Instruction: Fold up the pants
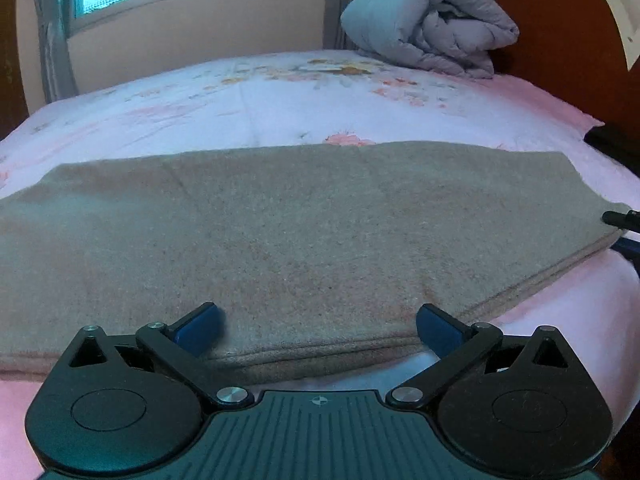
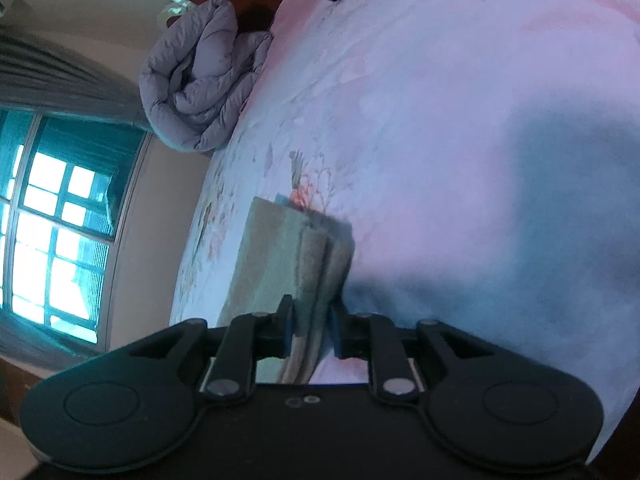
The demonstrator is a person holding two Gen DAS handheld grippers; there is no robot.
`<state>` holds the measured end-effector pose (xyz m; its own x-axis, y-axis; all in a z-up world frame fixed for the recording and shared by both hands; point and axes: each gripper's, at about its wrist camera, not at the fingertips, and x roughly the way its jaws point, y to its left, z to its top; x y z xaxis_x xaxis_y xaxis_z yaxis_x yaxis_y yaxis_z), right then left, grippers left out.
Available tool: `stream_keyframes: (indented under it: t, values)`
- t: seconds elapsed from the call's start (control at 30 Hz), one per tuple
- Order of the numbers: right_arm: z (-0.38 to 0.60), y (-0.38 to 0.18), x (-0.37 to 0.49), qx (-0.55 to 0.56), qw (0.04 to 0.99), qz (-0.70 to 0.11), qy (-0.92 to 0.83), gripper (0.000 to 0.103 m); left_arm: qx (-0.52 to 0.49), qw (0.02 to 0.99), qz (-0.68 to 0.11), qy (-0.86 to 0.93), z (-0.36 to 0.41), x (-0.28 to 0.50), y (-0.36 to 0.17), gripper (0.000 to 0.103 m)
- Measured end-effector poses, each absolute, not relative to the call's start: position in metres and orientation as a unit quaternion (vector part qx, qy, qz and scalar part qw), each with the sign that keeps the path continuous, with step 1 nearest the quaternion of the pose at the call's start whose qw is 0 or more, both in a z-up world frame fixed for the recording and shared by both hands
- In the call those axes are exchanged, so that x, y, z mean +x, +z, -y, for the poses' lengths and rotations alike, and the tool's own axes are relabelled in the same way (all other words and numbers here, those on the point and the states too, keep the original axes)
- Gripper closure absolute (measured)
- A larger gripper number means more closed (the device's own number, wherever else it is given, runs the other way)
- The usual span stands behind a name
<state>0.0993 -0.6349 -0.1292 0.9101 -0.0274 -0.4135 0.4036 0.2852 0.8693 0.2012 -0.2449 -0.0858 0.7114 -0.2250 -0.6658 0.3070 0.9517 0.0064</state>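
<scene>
The grey-brown fleece pants (image 1: 304, 232) lie flat and doubled over on the bed, spread wide across the left wrist view. My left gripper (image 1: 318, 326) is open, its blue pads just over the pants' near folded edge, holding nothing. My right gripper (image 2: 312, 328) is shut on the layered edge of the pants (image 2: 280, 256), seen edge-on in the rolled right wrist view. The right gripper's tip (image 1: 622, 220) shows at the right end of the pants in the left wrist view.
The bed sheet (image 1: 280, 100) is pink and white with flowers. A rolled grey duvet (image 1: 432, 28) lies at the head by the brown headboard (image 1: 560, 24). A window (image 2: 52, 216) and curtains are beyond the far side. A dark object (image 1: 612, 140) lies at the bed's right edge.
</scene>
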Motion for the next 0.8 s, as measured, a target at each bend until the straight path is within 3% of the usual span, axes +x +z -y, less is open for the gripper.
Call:
stream_keyframes:
  t: [0.17, 0.43, 0.63, 0.8]
  values:
    - [0.629, -0.123, 0.104, 0.567, 0.791, -0.168, -0.161, 0.097, 0.096, 0.922, -0.341, -0.156, 0.25, 0.191, -0.092, 0.0]
    - [0.576, -0.036, 0.126, 0.407, 0.888, -0.163, -0.139, 0.099, 0.062, 0.918, -0.345, -0.186, 0.227, 0.197, -0.075, 0.0]
    - [0.473, 0.034, 0.163, 0.239, 0.956, -0.156, -0.061, 0.098, 0.022, 0.96, -0.251, -0.121, 0.095, 0.165, -0.017, 0.0]
    - [0.348, 0.032, 0.197, 0.141, 0.973, -0.179, 0.038, 0.098, 0.016, 0.974, -0.223, -0.036, -0.012, 0.146, 0.006, 0.0]
